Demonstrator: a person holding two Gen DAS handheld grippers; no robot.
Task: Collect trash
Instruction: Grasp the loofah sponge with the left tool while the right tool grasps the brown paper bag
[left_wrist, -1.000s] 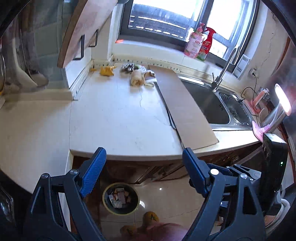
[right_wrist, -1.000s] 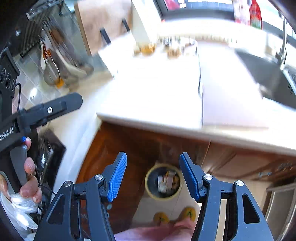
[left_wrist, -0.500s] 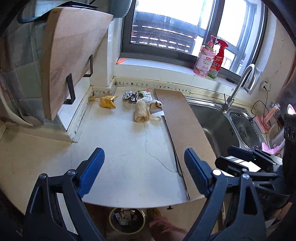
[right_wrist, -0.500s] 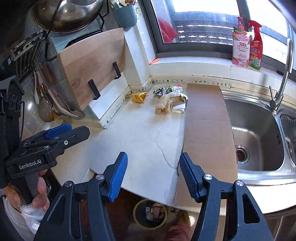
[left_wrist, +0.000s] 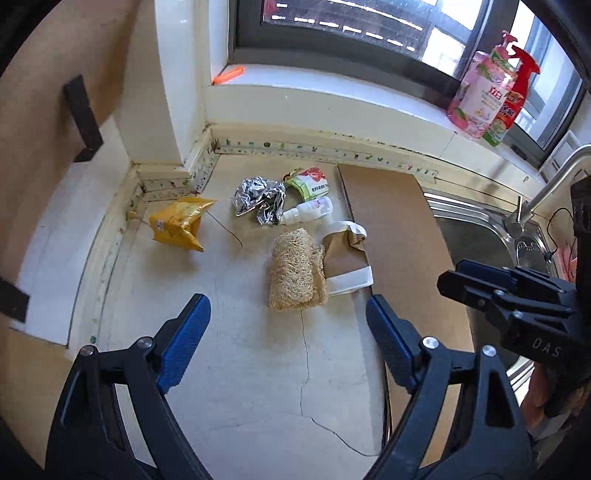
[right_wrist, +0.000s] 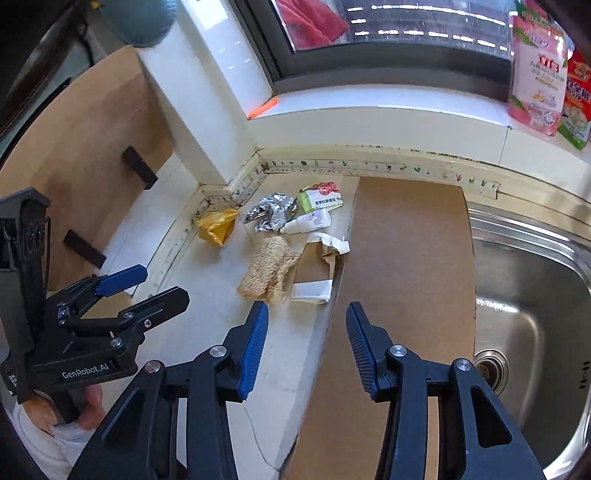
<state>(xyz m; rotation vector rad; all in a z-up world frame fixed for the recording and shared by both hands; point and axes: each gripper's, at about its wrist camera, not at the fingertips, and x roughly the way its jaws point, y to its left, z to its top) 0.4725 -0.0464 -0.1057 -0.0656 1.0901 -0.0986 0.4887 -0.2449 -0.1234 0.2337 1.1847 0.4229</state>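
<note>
- We face a pale surface (left_wrist: 258, 369) in a kitchen corner, under a window, with a steel sink (right_wrist: 524, 295) at our right.
- A long brown cardboard sheet (left_wrist: 395, 236) lies flat between the trash and the sink. It looks stiff and light; an edge would be the place to pinch it.
- Our left gripper (left_wrist: 288, 325) hovers above the surface, jaws wide apart and empty. The trash lies ahead of them, near but not touching.
- Our right gripper (right_wrist: 306, 332) also has its jaws spread and empty, above the cardboard's left edge, with the trash just beyond.
- Nearest is a tan fibrous loofah scrubber (left_wrist: 295, 269), which looks soft and springy; we judge a squeeze across its middle would hold.
- Touching its right side is a brown paper bag with white bands (left_wrist: 347, 258), light and crushable, its right edge resting on the cardboard.
- Left, by the wall, a crumpled yellow wrapper (left_wrist: 179, 223) stands apart, probably light and slippery.
- Behind the scrubber, crumpled silver foil (left_wrist: 260, 199) looks feather-light.
- Beside it, a small white bottle (left_wrist: 308, 210) lies on its side, probably rigid and prone to roll.
- A green and red packet (left_wrist: 308, 181) lies farthest back.
</note>
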